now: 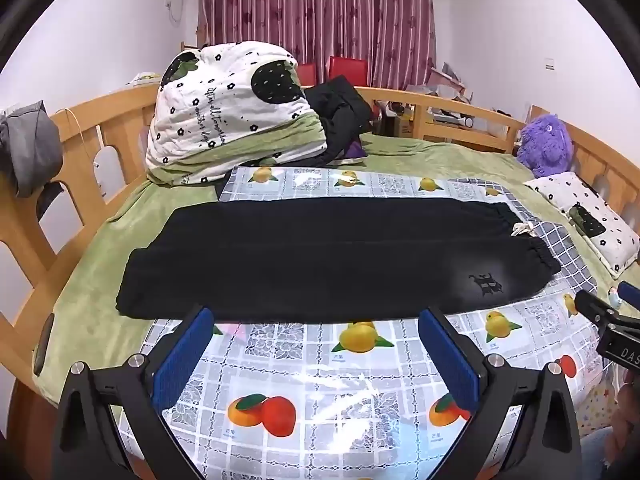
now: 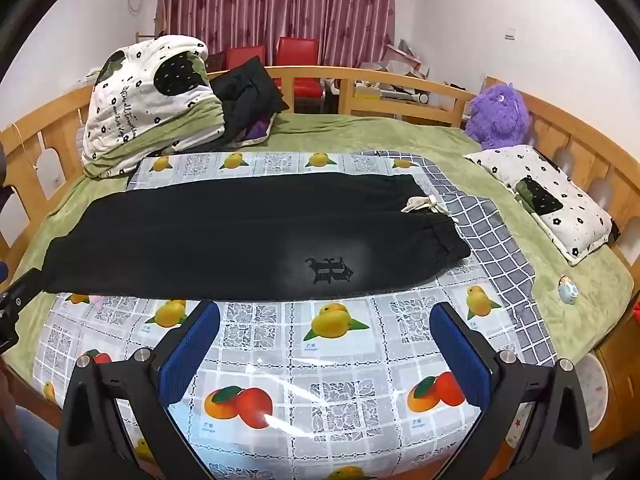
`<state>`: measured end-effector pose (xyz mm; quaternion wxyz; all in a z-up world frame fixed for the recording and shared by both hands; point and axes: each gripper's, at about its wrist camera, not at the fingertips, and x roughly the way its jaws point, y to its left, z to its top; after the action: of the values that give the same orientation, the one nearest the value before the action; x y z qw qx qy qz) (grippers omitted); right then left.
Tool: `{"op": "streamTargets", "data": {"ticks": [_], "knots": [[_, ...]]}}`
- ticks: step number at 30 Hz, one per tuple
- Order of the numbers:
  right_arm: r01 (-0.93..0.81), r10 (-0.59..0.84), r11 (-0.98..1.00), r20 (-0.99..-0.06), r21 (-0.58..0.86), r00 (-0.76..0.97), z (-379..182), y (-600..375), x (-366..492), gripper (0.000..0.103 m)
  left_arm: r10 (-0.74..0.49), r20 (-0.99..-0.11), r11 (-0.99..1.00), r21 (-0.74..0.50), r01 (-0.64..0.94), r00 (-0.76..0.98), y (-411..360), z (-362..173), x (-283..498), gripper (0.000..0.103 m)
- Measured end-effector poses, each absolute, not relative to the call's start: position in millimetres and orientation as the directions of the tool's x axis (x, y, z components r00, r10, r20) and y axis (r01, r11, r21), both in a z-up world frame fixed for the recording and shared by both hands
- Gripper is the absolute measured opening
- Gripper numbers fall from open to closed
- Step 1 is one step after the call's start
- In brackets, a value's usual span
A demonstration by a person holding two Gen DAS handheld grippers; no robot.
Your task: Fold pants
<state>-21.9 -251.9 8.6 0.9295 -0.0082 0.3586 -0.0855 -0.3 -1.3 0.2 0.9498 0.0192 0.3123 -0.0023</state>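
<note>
- The left gripper (image 1: 316, 320) has its two blue-padded jaws spread wide with nothing between them; it hangs over the fruit-print plastic sheet (image 1: 312, 392), just short of the near edge of the pants.
- The right gripper (image 2: 325, 318) is likewise spread wide and holds nothing, hovering over the same sheet, short of the near hem line.
- The black pants (image 2: 240, 232) lie flat just ahead of both grippers, already doubled leg on leg, waistband to the right of the right gripper, leg ends out to the left of the left one.
- Risk: the glossy sheet looks slippery, so a shallow pinch could drag the whole garment rather than lift one end.
- Risk: a bite that takes only the top layer would likely peel the legs apart and spoil the alignment.
- Risk: the pale drawstring (image 2: 420, 205), ahead and to the right, could trail out of the fold or snag a jaw.
- Risk: the leg ends overhang the sheet onto the green blanket (image 1: 100, 280); plush fabric may grip them and skew the fold.
- Count: two grippers, one pair of pants, one drawstring knot, one embroidered logo (image 2: 330, 270).
- Further out: one purple plush toy (image 2: 498, 114), one flat pillow (image 2: 548, 200), one bundled quilt (image 2: 148, 100).
</note>
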Motion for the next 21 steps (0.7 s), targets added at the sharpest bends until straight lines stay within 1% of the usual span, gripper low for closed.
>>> {"op": "streamTargets", "data": {"ticks": [3, 5, 6, 8, 12, 21], "knots": [[0.157, -0.168, 0.984, -0.672, -0.078, 0.721, 9.1, -252.1, -24.4, 0.103, 0.017, -0.597, 0.999, 0.039, 0.007, 0.802, -4.3, 1.9, -4.1, 0.103], [0.161, -0.173, 0.984, -0.681, -0.082, 0.712, 11.8, -248.2, -21.1, 0.103, 0.0, -0.614, 1.0, 0.009, 0.007, 0.789, 5.1, 0.1, -1.9, 0.103], [0.162, -0.177, 0.983, -0.686, -0.087, 0.706, 11.5, -245.9, -20.5, 0.103, 0.009, -0.611, 1.0, 0.026, 0.009, 0.791, 2.9, -1.9, -2.4, 0.103], [0.169, -0.162, 0.984, -0.696, -0.06, 0.7, 8.8, -251.4, -18.2, 0.103, 0.01, -0.61, 1.0, 0.024, 0.005, 0.792, 1.8, -0.9, -2.3, 0.103], [0.179, -0.16, 0.983, -0.689, -0.044, 0.707, 7.2, -253.9, -20.7, 0.103, 0.009, -0.621, 1.0, 0.01, -0.004, 0.784, 6.9, -4.0, 0.9, 0.103], [0.186, -0.156, 0.982, -0.686, -0.032, 0.71, 8.1, -255.0, -24.5, 0.103, 0.006, -0.625, 1.0, 0.02, 0.008, 0.78, 4.2, -6.1, 2.2, 0.103]]}}
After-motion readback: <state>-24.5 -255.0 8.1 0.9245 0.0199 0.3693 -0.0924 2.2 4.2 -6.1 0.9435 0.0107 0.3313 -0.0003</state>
